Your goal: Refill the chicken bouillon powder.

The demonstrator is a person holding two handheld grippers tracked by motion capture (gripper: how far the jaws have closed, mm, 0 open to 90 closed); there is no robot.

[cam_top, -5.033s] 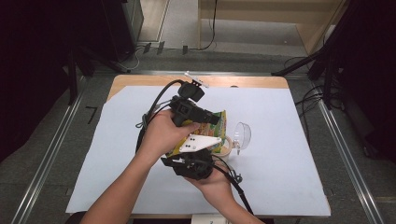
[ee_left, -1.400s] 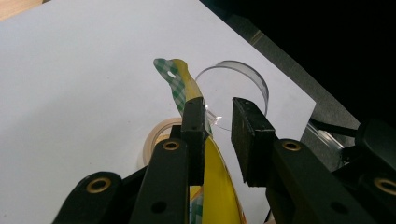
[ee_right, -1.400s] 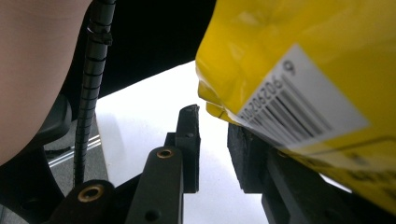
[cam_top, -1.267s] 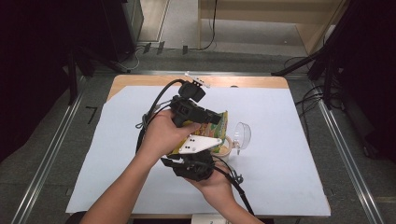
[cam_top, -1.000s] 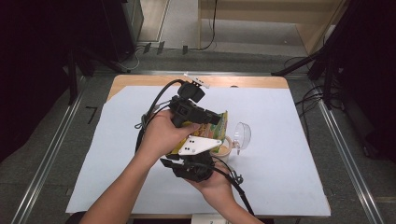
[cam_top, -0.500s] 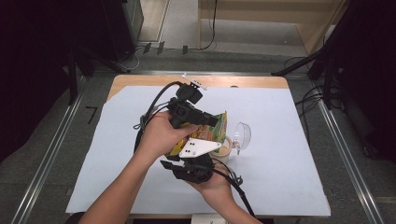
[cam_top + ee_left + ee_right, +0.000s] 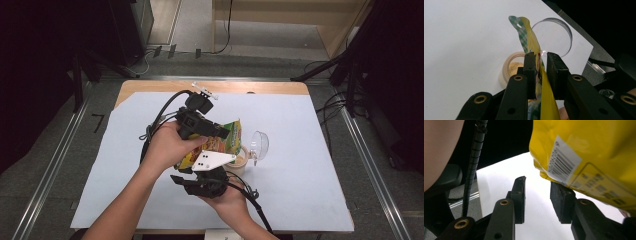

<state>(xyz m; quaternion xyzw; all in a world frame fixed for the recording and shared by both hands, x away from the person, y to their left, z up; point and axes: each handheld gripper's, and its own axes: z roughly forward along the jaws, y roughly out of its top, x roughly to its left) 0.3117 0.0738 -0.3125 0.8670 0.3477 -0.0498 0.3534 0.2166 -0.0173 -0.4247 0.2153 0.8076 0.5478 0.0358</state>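
A yellow and green snack bag hangs tilted over a small tan cup holding some powder. My left gripper is shut on the bag's upper part, and in the left gripper view both pads press on the foil. Below the bag, my right gripper is open; its jaws have just been opening, with bare table between them. The bag's barcoded bottom hangs just above its right pad.
A clear round lid stands on edge right of the cup. White paper covers the wooden table, with bare paper to the right and left. Cables trail from both grippers. Metal floor rails and dark stands surround the table.
The left gripper has tipped the bag a little, so its top corner stands higher and further right over the cup. The right hand has stayed below the bag.
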